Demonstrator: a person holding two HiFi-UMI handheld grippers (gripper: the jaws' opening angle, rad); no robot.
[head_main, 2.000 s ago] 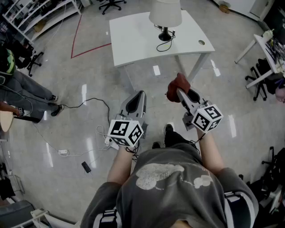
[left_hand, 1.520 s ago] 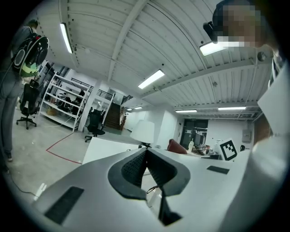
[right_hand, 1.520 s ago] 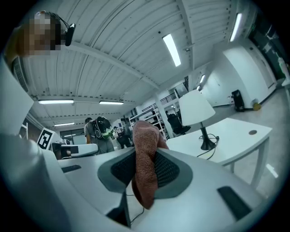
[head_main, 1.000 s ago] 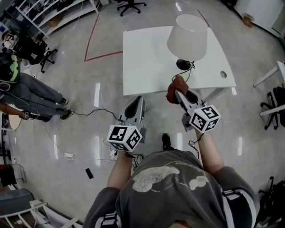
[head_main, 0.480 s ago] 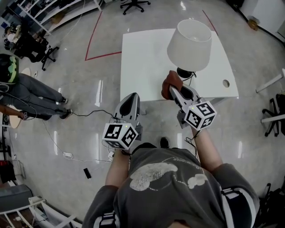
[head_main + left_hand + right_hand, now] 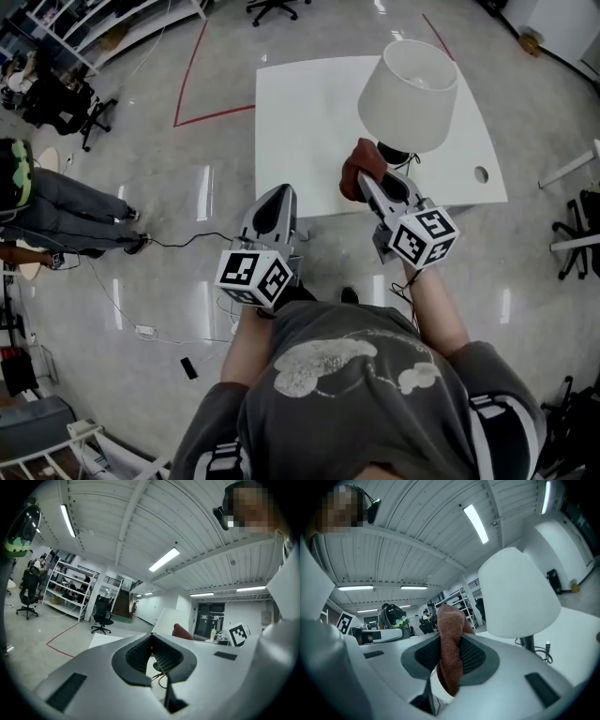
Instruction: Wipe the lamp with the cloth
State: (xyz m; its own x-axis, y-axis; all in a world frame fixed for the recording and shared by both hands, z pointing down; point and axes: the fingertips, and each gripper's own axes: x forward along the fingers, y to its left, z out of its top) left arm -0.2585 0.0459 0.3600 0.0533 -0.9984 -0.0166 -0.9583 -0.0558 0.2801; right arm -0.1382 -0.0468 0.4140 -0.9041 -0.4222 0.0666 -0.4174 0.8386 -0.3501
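A lamp with a white shade and a black base stands on the white table. My right gripper is shut on a rust-brown cloth, held over the table's near edge just left of the lamp's base. In the right gripper view the cloth hangs between the jaws of that gripper, with the shade close on the right. My left gripper hovers at the table's near edge, shut and holding nothing. Its own view shows the left gripper with jaws together.
The lamp's cord trails by its base, and a round hole sits in the table's right corner. A person's legs and office chairs stand at the left. A cable crosses the floor. Another table's leg is at the right.
The table and lamp have come much nearer as the person walked up. Both grippers now reach the table's near edge, the right one still gripping the cloth.
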